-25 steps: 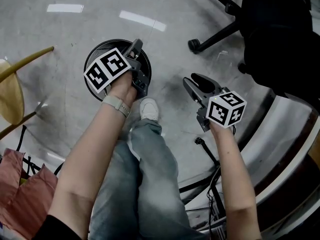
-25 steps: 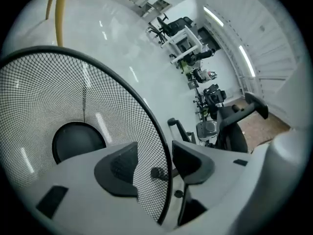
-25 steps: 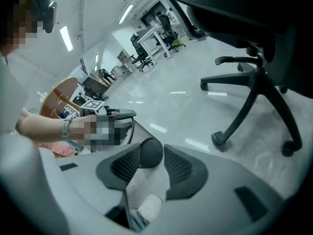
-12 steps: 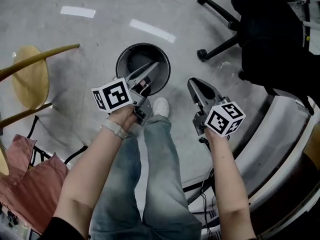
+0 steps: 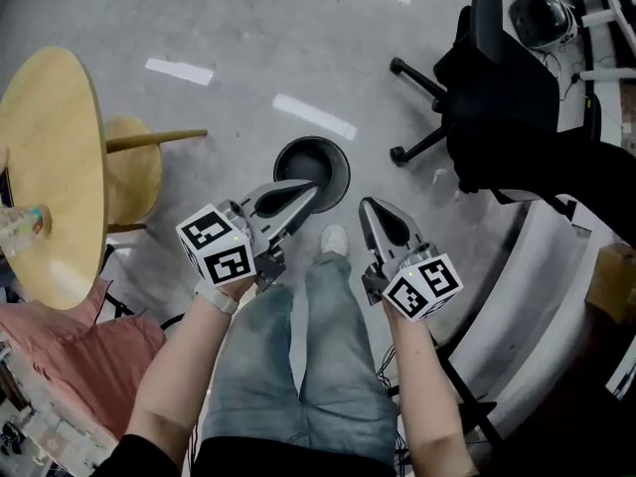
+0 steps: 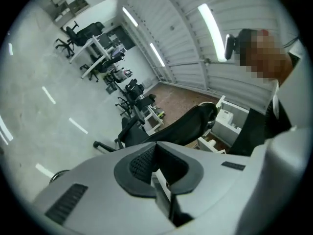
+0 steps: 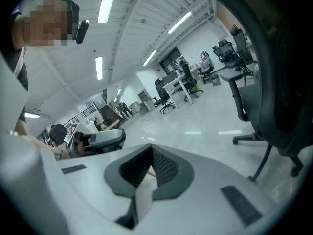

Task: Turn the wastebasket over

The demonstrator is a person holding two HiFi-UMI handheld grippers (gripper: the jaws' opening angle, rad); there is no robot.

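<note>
The black round wastebasket stands on the grey floor with its mouth up, just beyond my feet. My left gripper is held high above the floor, its tips over the basket's near rim in the head view, shut and empty. My right gripper hangs to the right of the basket, also shut with nothing in it. In the left gripper view the left gripper points across the room, pads pressed together. The right gripper looks the same in its own view, which also shows the left gripper at the left.
A round wooden table and a wooden stool stand at the left, above a pink cloth. A black office chair is at the upper right, a white desk edge at the right. My white shoe is near the basket.
Both grippers rose from near the floor, away from the wastebasket, and their jaws went from open to shut. The basket now looks smaller and farther below.
</note>
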